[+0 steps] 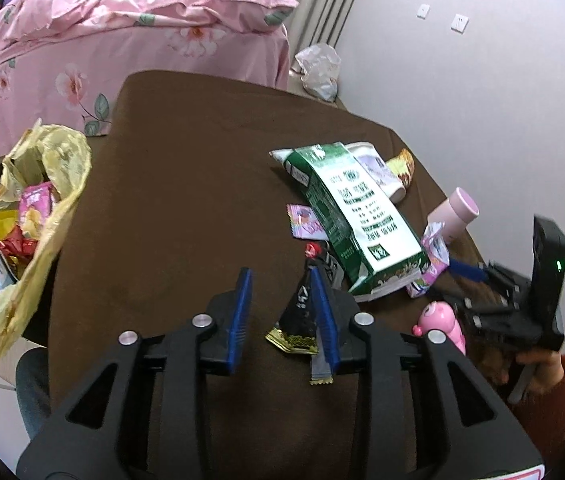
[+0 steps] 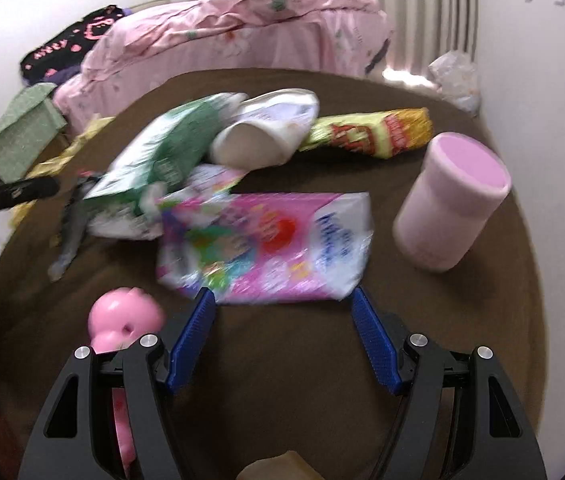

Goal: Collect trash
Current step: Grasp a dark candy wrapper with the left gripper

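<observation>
My left gripper [image 1: 282, 276] is open over the brown table [image 1: 186, 200], with a black triangular wrapper [image 1: 298, 316] lying between its fingers, close to the right one. A green and white carton [image 1: 354, 216] lies beyond it among small wrappers. A yellow trash bag [image 1: 38, 208] with wrappers inside hangs open at the table's left edge. My right gripper [image 2: 284, 296] is open, its fingertips at the near edge of a pink printed packet [image 2: 274, 240]. The right gripper also shows in the left wrist view [image 1: 470, 270].
A pink cylinder [image 2: 450, 204], a white cup on its side [image 2: 266, 132], a yellow snack bag [image 2: 374, 132] and a pink pig toy [image 2: 122, 320] lie on the table. A bed with pink bedding [image 1: 102, 40] stands behind. A white wall is at right.
</observation>
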